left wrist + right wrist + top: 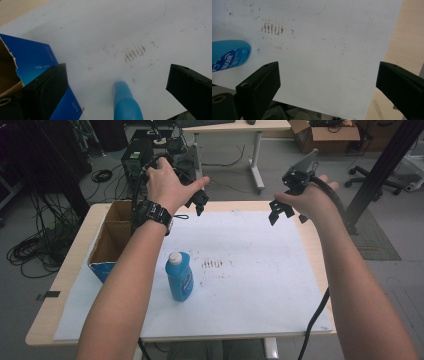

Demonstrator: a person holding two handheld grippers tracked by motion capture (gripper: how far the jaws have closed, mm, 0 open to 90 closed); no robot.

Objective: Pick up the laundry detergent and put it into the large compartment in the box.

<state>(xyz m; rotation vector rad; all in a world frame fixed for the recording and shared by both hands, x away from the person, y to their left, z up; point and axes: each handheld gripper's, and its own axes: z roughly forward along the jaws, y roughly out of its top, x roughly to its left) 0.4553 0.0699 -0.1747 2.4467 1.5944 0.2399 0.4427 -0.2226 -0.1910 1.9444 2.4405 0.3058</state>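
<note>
A blue bottle (179, 276) with a white cap stands upright on the white sheet (250, 285), left of centre. In the left gripper view the blue bottle (126, 103) rises between the wide-apart jaws, well below them. My left gripper (199, 202) hovers open above the sheet's far edge, beside the box. My right gripper (280, 212) hangs open over the far right of the sheet, nothing between its jaws. The right gripper view catches the blue bottle (229, 55) at its left edge.
An open cardboard box (112, 240) with a blue outer side sits at the table's left, close to the bottle; the box's blue side (35, 58) shows in the left gripper view. The wooden table edge (409, 37) lies right of the sheet. Desks, cables and chairs stand beyond.
</note>
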